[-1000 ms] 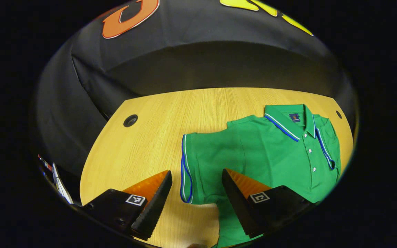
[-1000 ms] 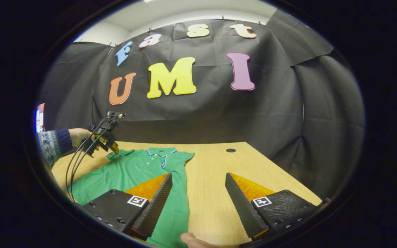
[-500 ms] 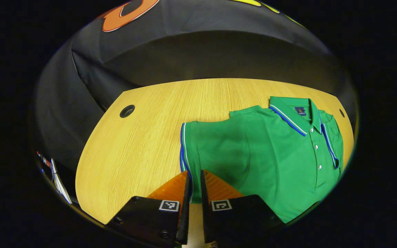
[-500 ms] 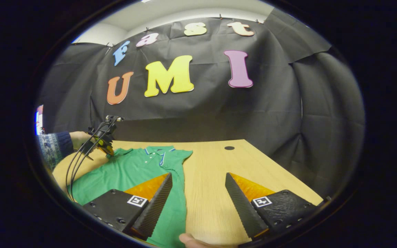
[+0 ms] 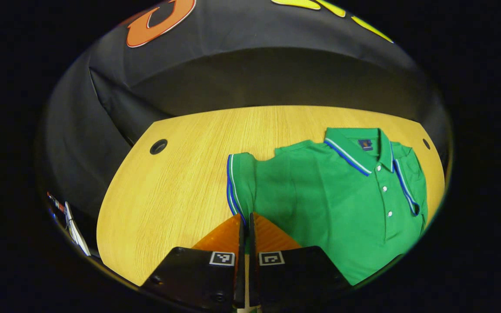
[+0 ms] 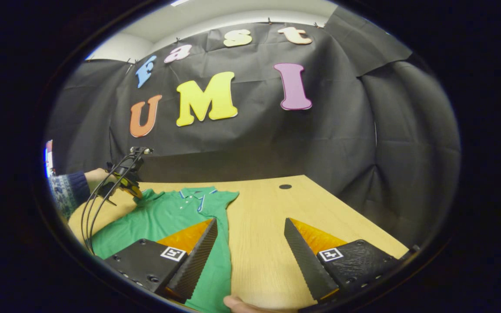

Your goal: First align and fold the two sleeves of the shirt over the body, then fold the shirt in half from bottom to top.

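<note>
Gripping: left gripper (image 5: 245, 217) pinches sleeve (image 5: 239, 184) cuff, raised off table (image 5: 181, 174).
Right gripper (image 6: 250, 239): fingers spread wide, holding nothing.
Shirt (image 5: 342, 195): flat, collar far.

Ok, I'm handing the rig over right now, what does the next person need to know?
Left hand-held gripper: shut on the shirt's left sleeve at its striped cuff, sleeve partly gathered toward the body.
Right hand-held gripper: open, hovering over the table beside the shirt, holding nothing.
Done: one sleeve gripped.
Left: fold both sleeves over the body, then fold bottom to top.
</note>
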`<control>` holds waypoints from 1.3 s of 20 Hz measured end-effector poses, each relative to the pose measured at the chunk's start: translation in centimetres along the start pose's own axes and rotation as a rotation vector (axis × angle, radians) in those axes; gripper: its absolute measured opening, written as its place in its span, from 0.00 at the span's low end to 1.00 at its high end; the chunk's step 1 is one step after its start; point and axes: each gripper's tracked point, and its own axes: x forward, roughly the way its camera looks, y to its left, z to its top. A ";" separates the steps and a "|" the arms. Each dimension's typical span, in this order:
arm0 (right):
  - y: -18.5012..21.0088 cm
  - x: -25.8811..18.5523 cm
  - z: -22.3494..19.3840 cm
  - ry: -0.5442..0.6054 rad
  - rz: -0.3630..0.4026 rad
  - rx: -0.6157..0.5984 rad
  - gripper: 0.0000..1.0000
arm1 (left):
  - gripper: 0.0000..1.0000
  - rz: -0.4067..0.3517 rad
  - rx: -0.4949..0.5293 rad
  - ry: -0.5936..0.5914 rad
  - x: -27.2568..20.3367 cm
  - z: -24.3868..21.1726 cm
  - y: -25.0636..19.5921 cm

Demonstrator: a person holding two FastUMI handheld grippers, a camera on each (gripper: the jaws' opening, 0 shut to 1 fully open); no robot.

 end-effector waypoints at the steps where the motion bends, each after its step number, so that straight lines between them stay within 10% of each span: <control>1: -0.1 0.1 0.0 0.000 -0.001 0.008 0.95 | 0.06 -0.026 -0.005 -0.025 -0.6 0.7 -1.1; 9: -0.7 0.2 -0.1 0.011 -0.006 0.036 0.96 | 0.09 -0.064 0.170 -0.138 -3.2 3.2 -10.4; 10: -0.9 0.2 0.1 0.006 -0.013 0.031 0.92 | 0.19 -0.073 0.169 -0.163 -3.6 3.7 -11.2; 13: -1.3 -0.1 0.3 -0.001 -0.023 0.027 0.92 | 0.98 -0.084 0.115 -0.215 -5.5 4.6 -12.0; 26: 2.8 -4.7 4.5 -0.088 0.002 -0.030 0.96 | 0.98 -0.130 0.013 -0.573 -23.6 -0.1 -8.4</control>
